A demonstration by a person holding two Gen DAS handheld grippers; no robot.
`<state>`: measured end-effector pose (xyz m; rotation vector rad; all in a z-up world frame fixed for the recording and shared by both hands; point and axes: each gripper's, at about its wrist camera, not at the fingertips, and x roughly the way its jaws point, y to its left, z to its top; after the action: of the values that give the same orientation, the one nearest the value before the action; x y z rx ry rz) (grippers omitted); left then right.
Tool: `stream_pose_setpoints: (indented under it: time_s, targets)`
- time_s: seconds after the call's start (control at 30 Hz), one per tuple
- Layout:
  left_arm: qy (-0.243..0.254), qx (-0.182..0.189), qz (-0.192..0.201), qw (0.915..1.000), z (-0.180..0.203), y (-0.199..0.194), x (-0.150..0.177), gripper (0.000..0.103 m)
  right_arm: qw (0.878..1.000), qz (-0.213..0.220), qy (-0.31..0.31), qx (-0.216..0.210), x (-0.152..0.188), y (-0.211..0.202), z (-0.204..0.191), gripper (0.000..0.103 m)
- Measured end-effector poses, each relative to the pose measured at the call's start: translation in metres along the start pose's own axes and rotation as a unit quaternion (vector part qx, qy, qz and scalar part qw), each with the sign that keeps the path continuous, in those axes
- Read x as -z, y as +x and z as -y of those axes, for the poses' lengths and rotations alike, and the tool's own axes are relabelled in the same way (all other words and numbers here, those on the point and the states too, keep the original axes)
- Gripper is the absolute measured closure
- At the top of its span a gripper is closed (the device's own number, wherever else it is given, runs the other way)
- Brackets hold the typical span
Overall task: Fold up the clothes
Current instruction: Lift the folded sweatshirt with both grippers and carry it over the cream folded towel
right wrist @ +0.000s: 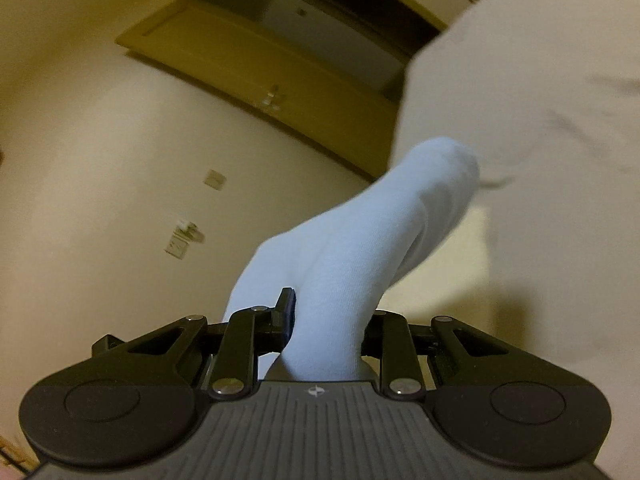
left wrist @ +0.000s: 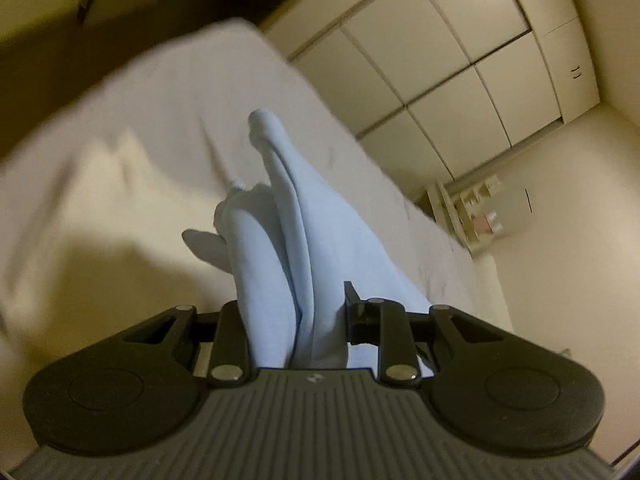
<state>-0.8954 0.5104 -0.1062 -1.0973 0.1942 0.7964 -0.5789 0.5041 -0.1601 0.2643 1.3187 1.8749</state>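
Both tongs have hold of one pale blue garment (left wrist: 276,240). Our left tongs (left wrist: 298,320) are closed on a bunched fold of it, which runs forward in long creases and ends above the bed (left wrist: 120,152). Our right tongs (right wrist: 326,320) are likewise clamped on the cloth, a rounded roll of which rises up and to the right between the fingers (right wrist: 286,308); in this view the garment's far end overlaps the bed's cream sheet.

We see the bed covered in a plain cream sheet, lightly wrinkled, its surface bare around the garment. In the left view its right edge runs diagonally, with a narrow strip of room between it and a wall of pale wardrobe doors (left wrist: 440,72). A small shelf unit (left wrist: 472,208) stands in the far corner, its contents too blurred to name. In the right view we face a cream wall with a wall switch (right wrist: 216,179), a socket plate (right wrist: 180,242) and a wooden door (right wrist: 280,40).

We can read no writing; each of the tongs' bodies carries only a small emblem.
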Motion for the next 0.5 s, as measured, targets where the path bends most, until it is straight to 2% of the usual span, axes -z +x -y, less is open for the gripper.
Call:
stream_pose_setpoints:
  time_s: [0.1,0.2,0.27,0.3,0.4,0.5]
  targets:
    - [0.012,-0.011,-0.001,0.9999,-0.055,0.014,-0.023,0.079,1.000,0.001,0.000,0.018,0.011,0.065,0.018,0.077]
    - [-0.010,-0.047,-0.042,0.9980,-0.125,0.056,-0.010,0.079,0.995,-0.037,0.040,0.080,0.038,0.122,0.068,0.063]
    - [-0.040,-0.072,-0.076,0.9936,-0.165,0.082,0.004,0.078,0.984,-0.085,0.073,0.142,0.060,0.150,0.101,0.060]
    - [-0.051,-0.075,-0.084,0.9924,-0.177,0.089,0.009,0.078,0.981,-0.088,0.073,0.154,0.068,0.153,0.109,0.060]
    - [-0.058,-0.042,-0.072,0.9949,-0.179,0.090,0.012,0.077,0.984,-0.055,0.095,0.141,0.073,0.138,0.111,0.049]
    - [-0.046,-0.042,-0.084,0.9946,-0.176,0.089,0.008,0.077,0.981,-0.039,0.106,0.156,0.074,0.117,0.108,0.046]
